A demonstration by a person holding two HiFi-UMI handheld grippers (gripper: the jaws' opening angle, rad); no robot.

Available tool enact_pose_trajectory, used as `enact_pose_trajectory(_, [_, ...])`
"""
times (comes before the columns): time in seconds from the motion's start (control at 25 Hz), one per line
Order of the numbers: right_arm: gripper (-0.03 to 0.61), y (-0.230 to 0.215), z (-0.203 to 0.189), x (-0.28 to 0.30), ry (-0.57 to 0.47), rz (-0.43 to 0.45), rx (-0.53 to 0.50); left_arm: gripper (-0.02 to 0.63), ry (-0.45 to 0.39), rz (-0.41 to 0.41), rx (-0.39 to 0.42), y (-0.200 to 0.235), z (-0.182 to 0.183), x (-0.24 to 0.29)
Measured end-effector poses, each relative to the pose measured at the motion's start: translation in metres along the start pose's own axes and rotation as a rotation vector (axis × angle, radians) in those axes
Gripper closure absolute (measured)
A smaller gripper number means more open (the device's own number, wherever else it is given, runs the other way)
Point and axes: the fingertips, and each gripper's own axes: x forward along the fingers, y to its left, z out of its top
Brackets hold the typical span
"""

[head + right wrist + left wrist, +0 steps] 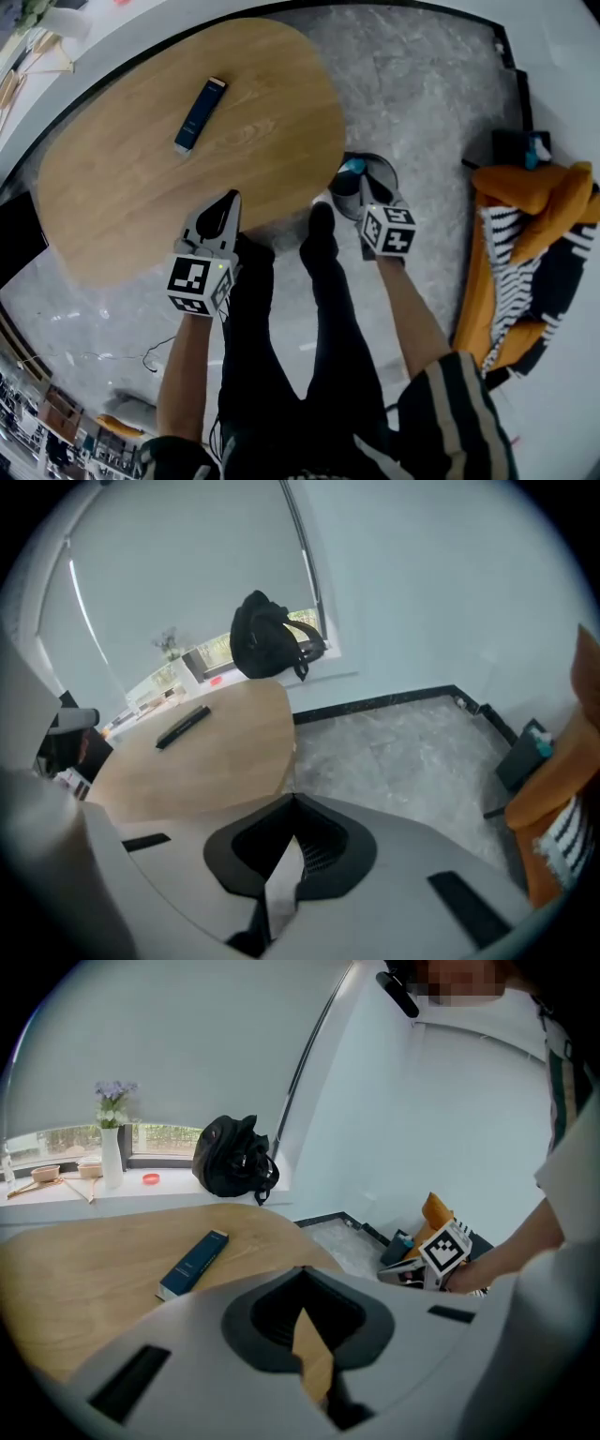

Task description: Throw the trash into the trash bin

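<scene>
Trash: blue box (199,115) flat on the wooden table (112,206), upper left of the head view, long axis running lower left to upper right.
Left gripper (228,200): clenched, empty, at the table's lower edge. The box sits up and slightly left, so this looks the nearer hand.
Right gripper (366,192): pinched closed, holding nothing, over the trash bin (373,157), centre right.

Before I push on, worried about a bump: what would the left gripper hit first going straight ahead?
Probably the table top; the left gripper points down at it, with the box off to the left.
</scene>
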Motion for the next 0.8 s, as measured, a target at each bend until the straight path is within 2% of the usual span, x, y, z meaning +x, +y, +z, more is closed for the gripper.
enact_pose_trajectory(0.12, [0.578, 0.034, 0.032, -0.01, -0.059, 0.023, -0.067, 0.614, -0.02, 0.016, -0.009, 0.018, 0.007, -0.018])
enact_pose_trajectory(0.32, [0.578, 0.111, 0.083, -0.009, -0.154, 0.109, -0.08, 0.614, -0.047, 0.047, -0.023, 0.059, 0.015, -0.049])
enact_pose_trajectory(0.44, [0.574, 0.168, 0.103, 0.004, -0.173, 0.168, -0.065, 0.614, -0.057, 0.064, -0.029, 0.088, 0.014, -0.068])
enact_pose_trajectory(0.48, [0.56, 0.186, 0.108, 0.009, -0.171, 0.18, -0.059, 0.614, -0.059, 0.07, -0.032, 0.098, 0.014, -0.074])
enact_pose_trajectory(0.68, [0.397, 0.258, 0.125, 0.039, -0.167, 0.19, -0.032, 0.614, -0.072, 0.11, -0.061, 0.14, 0.003, -0.107])
enact_pose_trajectory(0.8, [0.357, 0.288, 0.126, 0.057, -0.146, 0.181, -0.018, 0.614, -0.062, 0.125, -0.076, 0.157, -0.011, -0.123])
